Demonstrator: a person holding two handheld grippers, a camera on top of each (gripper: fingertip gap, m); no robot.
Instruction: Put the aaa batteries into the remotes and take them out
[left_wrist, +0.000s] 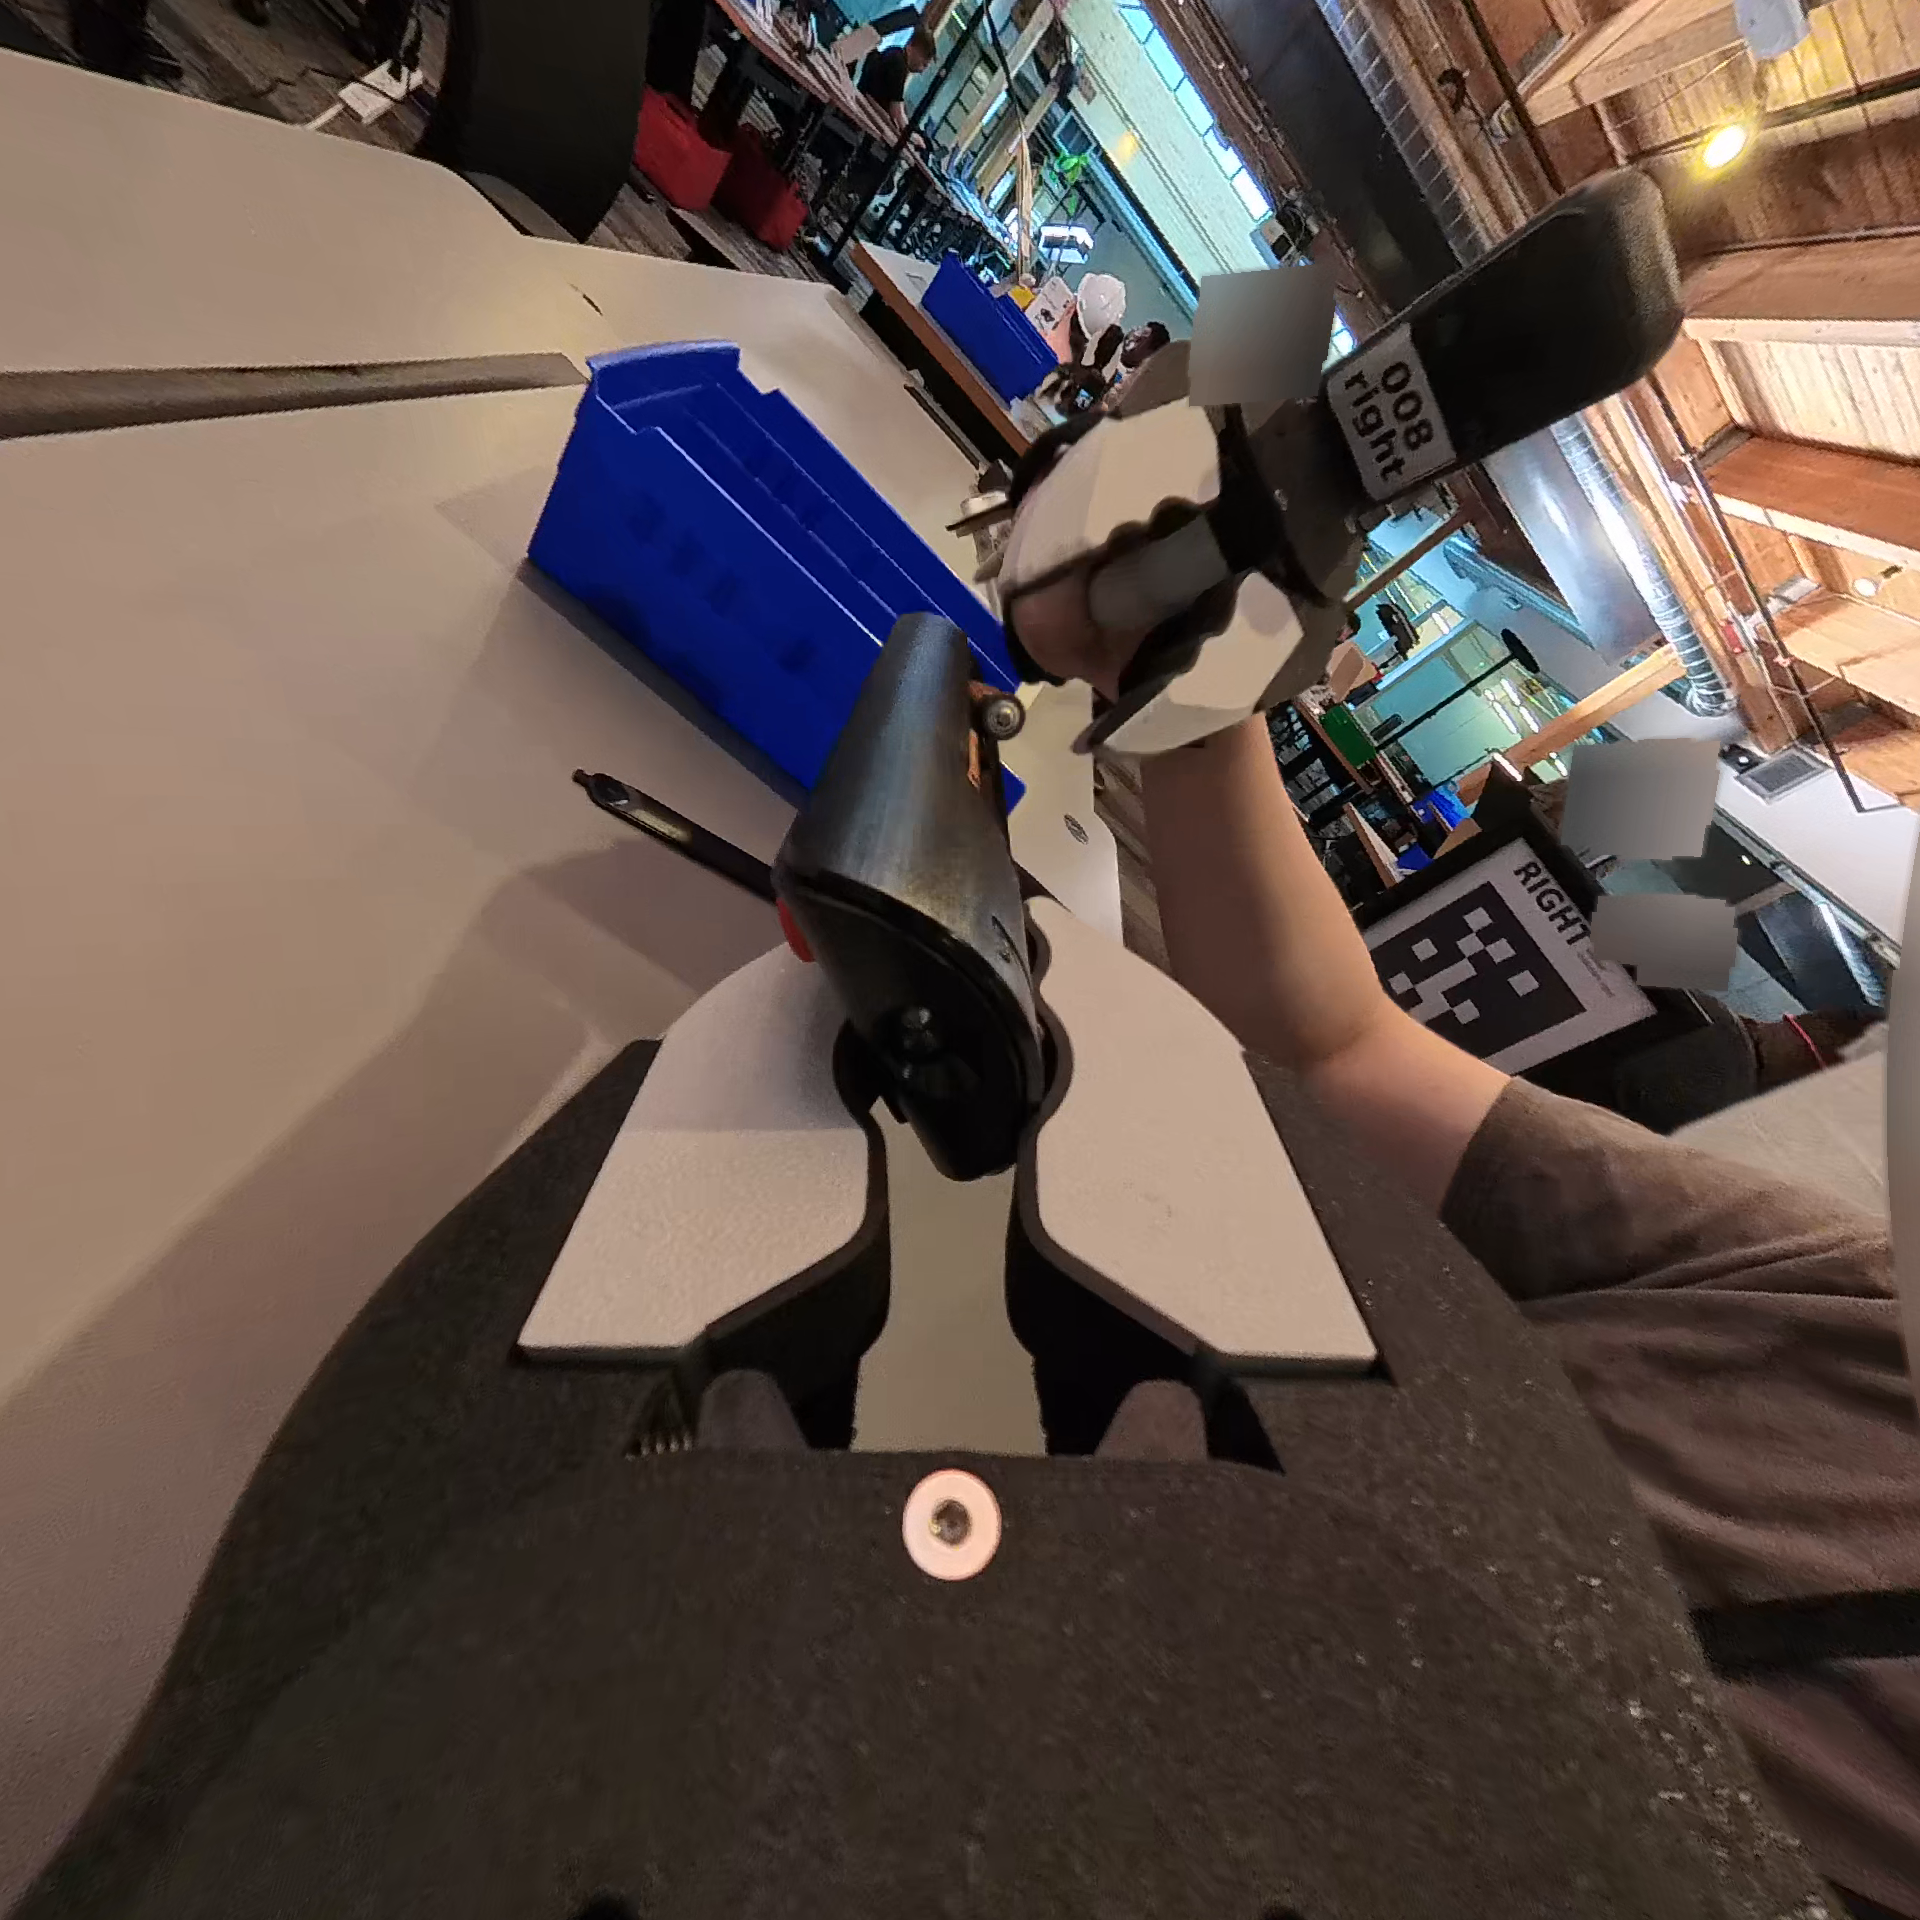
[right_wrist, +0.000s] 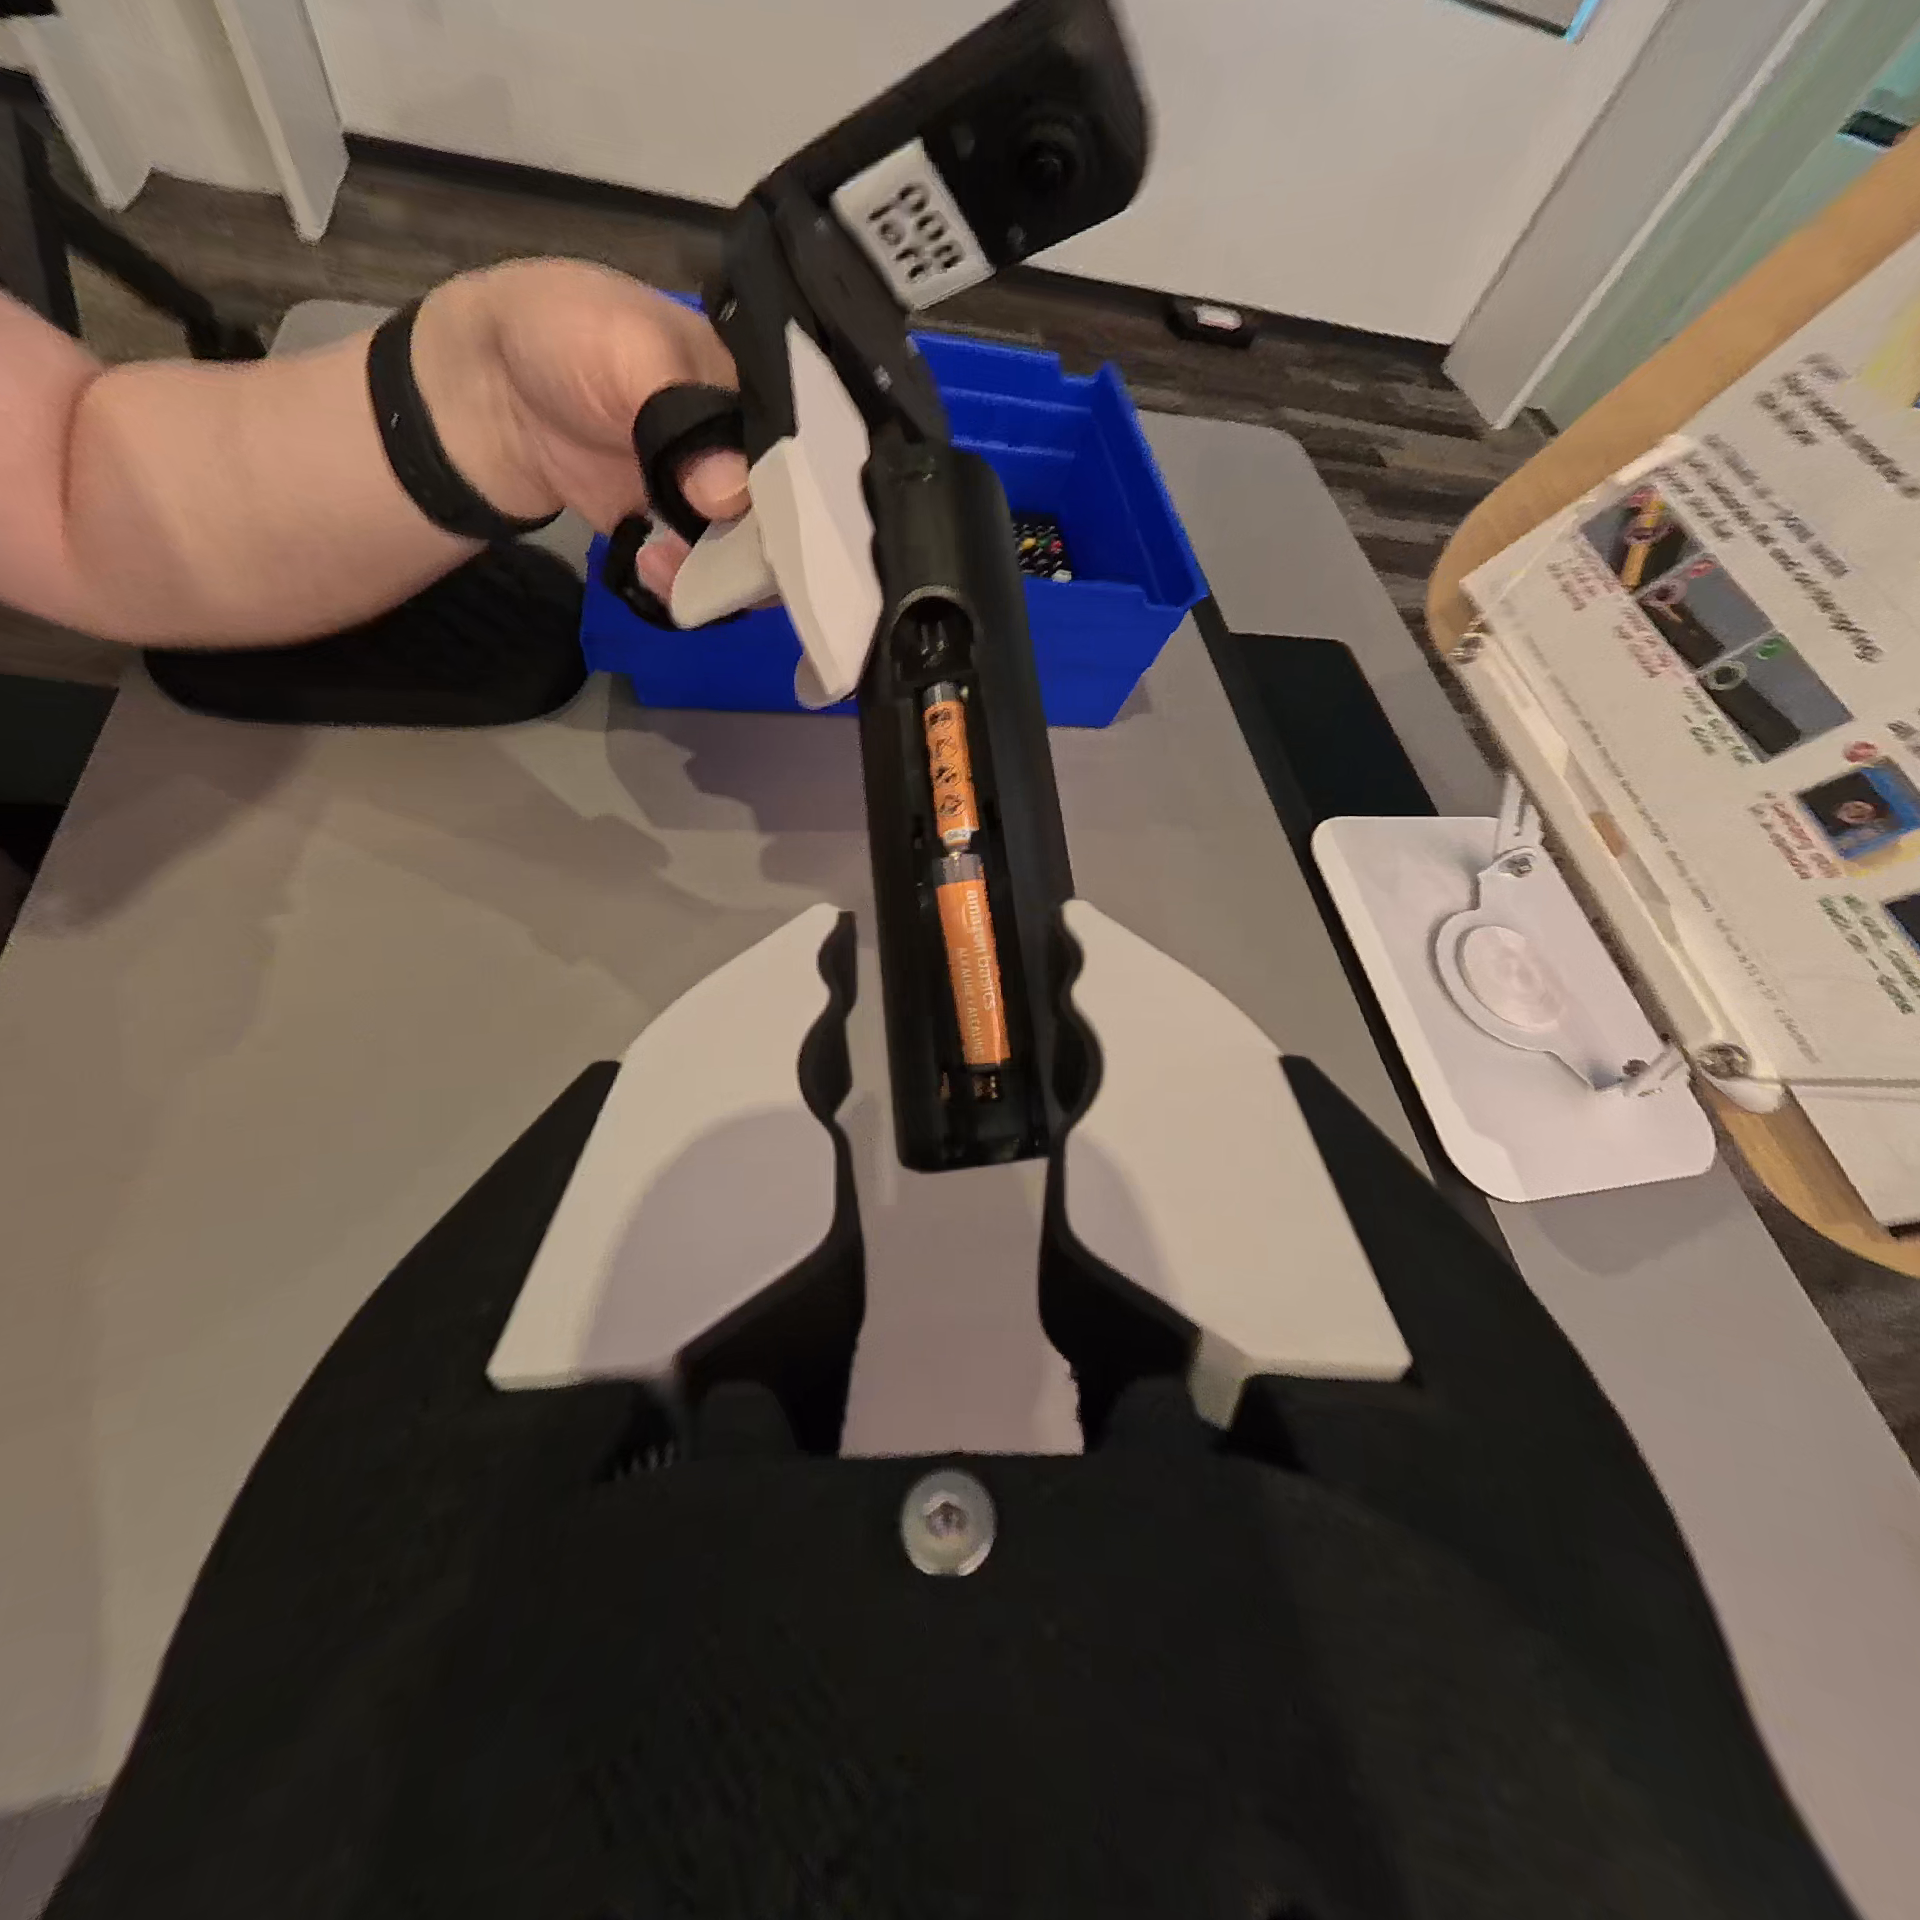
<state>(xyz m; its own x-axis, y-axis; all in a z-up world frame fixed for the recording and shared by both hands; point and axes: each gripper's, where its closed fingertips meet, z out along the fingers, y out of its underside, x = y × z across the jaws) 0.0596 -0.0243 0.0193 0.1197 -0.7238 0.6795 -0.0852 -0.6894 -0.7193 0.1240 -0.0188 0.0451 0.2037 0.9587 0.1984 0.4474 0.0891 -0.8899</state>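
Remote (right_wrist: 966, 831) held above the desk (right_wrist: 364, 935), clamped at one end by the left tool (left_wrist: 951, 1049), cover off, two AAA batteries (right_wrist: 961, 894) seated in line. Right tool (right_wrist: 951, 1023) parted around the near end, not gripping. Insertion apparently done; removal still ahead. Blue bin (right_wrist: 1091, 540) behind.

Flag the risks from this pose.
1. The remote is held off the table by the left tongs alone, at one end; it could twist or slip.
2. Its cover is off and two batteries lie exposed; a tilt may drop them.
3. The right tongs may knock the remote.
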